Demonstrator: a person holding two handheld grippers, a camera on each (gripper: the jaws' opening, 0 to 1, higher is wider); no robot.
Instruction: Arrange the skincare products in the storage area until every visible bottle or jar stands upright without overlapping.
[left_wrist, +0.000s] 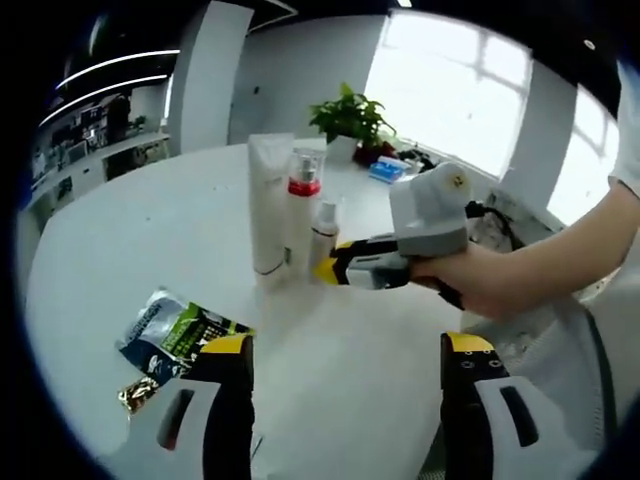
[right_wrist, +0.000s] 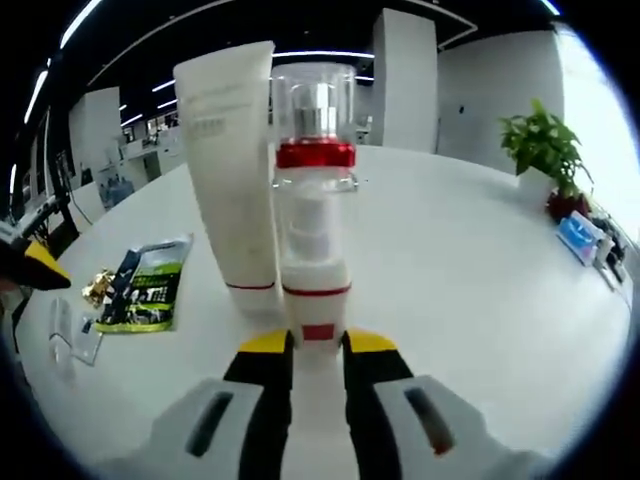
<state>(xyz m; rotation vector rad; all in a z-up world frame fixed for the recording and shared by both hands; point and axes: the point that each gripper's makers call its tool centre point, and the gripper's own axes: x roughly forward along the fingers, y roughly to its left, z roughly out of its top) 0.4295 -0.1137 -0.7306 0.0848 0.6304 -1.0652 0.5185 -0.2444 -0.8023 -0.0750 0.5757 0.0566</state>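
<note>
While the white tube (right_wrist: 232, 170) stands capped-end down | just right of it, touching, right gripper (right_wrist: 318, 345) jaws nipped on small white bottle (right_wrist: 316, 300) low at base, red-collared pump bottle (right_wrist: 314, 130) behind | looks light, slick, tippy: grip low | left gripper (left_wrist: 345, 350) wide open, holding nothing

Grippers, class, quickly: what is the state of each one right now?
Left gripper: open, jaws wide apart, holding nothing.
Right gripper: shut on the small white bottle, beside the red-banded pump bottle.
</note>
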